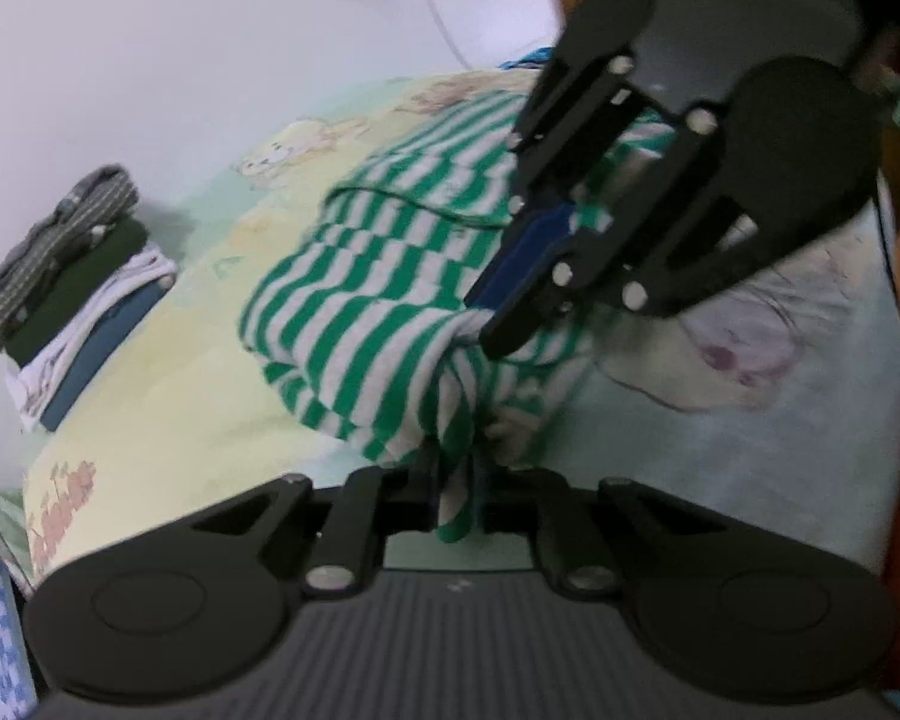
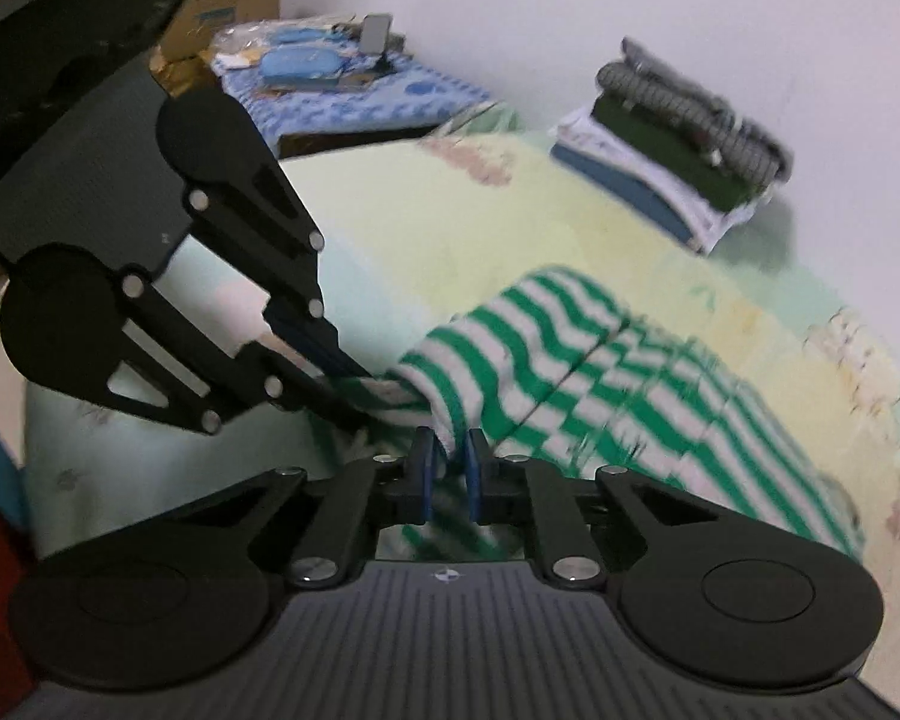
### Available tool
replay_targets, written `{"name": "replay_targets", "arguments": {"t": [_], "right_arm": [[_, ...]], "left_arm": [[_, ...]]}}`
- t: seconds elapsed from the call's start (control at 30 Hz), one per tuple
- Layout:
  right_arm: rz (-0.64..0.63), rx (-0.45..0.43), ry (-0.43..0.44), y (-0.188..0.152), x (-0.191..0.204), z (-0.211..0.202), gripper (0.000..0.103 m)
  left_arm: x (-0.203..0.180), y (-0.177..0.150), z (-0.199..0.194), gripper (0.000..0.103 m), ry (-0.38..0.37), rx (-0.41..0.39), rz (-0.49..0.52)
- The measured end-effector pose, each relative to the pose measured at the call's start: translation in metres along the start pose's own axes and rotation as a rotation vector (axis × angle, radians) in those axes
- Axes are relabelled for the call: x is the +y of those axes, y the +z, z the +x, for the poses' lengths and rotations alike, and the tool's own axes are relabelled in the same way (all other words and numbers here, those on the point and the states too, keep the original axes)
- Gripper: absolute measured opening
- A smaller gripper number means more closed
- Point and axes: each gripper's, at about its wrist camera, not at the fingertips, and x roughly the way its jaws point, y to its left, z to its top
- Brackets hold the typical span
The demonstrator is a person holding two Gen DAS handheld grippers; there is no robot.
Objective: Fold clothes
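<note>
Bedsheet [image 1: 168, 396], pale: striped garment [image 1: 354, 312] pinched by our left gripper [image 1: 453, 504] and right gripper [image 2: 448, 474], folded stack [image 1: 72, 282] at nine o'clock; we'd keep both edges level.

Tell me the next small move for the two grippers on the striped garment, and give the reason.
Probably draw the two grippers apart to stretch the edge flat before folding. The left gripper and right gripper both pinch the green-and-white striped garment close together, so the cloth bunches between them on the bed. A folded stack waits by the wall.
</note>
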Motion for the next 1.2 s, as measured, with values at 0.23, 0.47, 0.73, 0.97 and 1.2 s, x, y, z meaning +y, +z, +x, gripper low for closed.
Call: {"name": "replay_targets", "arguments": {"t": [0.23,0.47,0.73,0.97,1.2], "right_arm": [[0.066,-0.067,-0.010,-0.003,0.010,-0.020,0.012],[0.406,-0.065,-0.379,-0.036,-0.046,-0.071,0.021],[0.622,0.031,-0.364,-0.073,-0.040,-0.050,0.021],[0.629,-0.064,-0.390,-0.055,-0.079,-0.091,0.021],[0.625,-0.167,-0.480,-0.039,-0.132,-0.054,0.025]], "left_arm": [[0.010,-0.007,0.004,0.007,0.009,0.025,-0.012],[0.013,-0.005,0.004,0.006,-0.018,0.020,-0.032],[0.016,-0.008,0.002,0.007,-0.063,0.027,-0.006],[0.054,0.008,-0.042,0.020,-0.121,-0.016,-0.086],[0.082,0.067,-0.014,0.039,0.001,-0.182,-0.218]]}}
